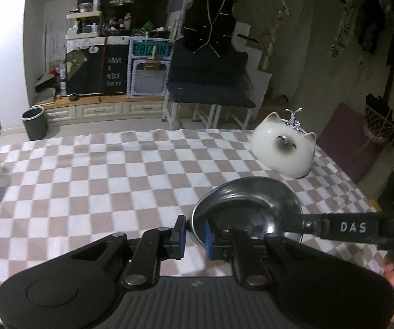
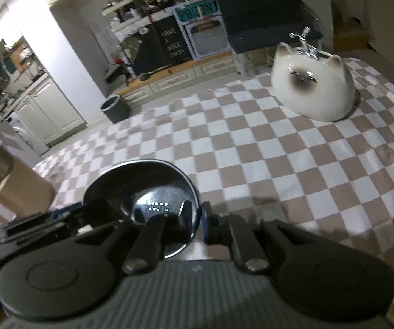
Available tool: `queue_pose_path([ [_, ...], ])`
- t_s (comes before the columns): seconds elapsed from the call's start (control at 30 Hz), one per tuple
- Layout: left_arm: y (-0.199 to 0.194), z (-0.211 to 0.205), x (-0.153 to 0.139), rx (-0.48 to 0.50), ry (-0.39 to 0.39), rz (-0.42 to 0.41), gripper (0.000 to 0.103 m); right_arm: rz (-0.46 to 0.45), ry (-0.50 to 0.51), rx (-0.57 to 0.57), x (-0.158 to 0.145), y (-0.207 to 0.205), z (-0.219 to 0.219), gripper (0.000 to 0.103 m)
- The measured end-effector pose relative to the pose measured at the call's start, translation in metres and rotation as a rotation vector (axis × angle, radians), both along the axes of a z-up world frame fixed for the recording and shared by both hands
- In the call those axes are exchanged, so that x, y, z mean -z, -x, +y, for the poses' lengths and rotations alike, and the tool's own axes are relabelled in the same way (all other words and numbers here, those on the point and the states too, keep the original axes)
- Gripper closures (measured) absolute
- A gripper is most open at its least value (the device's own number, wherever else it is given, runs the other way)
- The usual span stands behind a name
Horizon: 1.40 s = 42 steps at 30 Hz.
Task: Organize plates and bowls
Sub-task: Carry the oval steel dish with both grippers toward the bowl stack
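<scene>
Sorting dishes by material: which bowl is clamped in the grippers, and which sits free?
The shiny steel bowl is clamped at its rim; the white cat-faced ceramic bowl sits ungripped on the checkered cloth.

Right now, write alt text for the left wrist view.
The left gripper and right gripper pinch opposite rims of a shiny metal bowl above a checkered tablecloth. A white cat-faced ceramic dish stands on edge beyond.
</scene>
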State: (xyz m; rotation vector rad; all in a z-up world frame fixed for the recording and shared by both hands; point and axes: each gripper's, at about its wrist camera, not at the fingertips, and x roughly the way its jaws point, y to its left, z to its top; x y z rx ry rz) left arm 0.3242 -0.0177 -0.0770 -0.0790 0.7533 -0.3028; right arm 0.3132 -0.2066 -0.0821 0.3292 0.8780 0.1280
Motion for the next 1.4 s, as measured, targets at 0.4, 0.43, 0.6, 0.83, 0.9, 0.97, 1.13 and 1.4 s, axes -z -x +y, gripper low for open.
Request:
queue_pose_path([
  [0.4,0.048,0.069,-0.012,-0.106,-0.006,0.009,0.088,-0.034,-0.004,-0.138,-0.007,0.028,0.064,0.093],
  [0.43,0.052,0.076,-0.013,-0.119,-0.001,0.010,0.088,-0.036,-0.005,-0.147,-0.007,0.028,0.070,0.093],
  [0.6,0.074,0.107,-0.018,-0.186,0.035,0.003,0.088,-0.040,-0.017,-0.184,-0.010,0.027,0.097,0.093],
  [0.83,0.103,0.149,-0.012,-0.271,0.023,0.048,0.088,-0.044,-0.041,-0.283,-0.008,0.028,0.129,0.093],
  [0.9,0.109,0.160,-0.011,-0.297,0.017,0.068,0.088,-0.042,-0.047,-0.314,-0.007,0.030,0.139,0.093],
  [0.97,0.115,0.170,-0.011,-0.318,0.005,0.078,0.088,-0.042,-0.048,-0.344,-0.006,0.033,0.150,0.093],
  [1.13,0.122,0.188,-0.014,-0.324,-0.041,0.114,0.088,-0.033,-0.042,-0.401,-0.004,0.036,0.171,0.093],
  [1.4,0.119,0.197,0.004,-0.323,-0.018,0.195,0.083,0.011,0.016,-0.476,0.006,0.048,0.195,0.093],
])
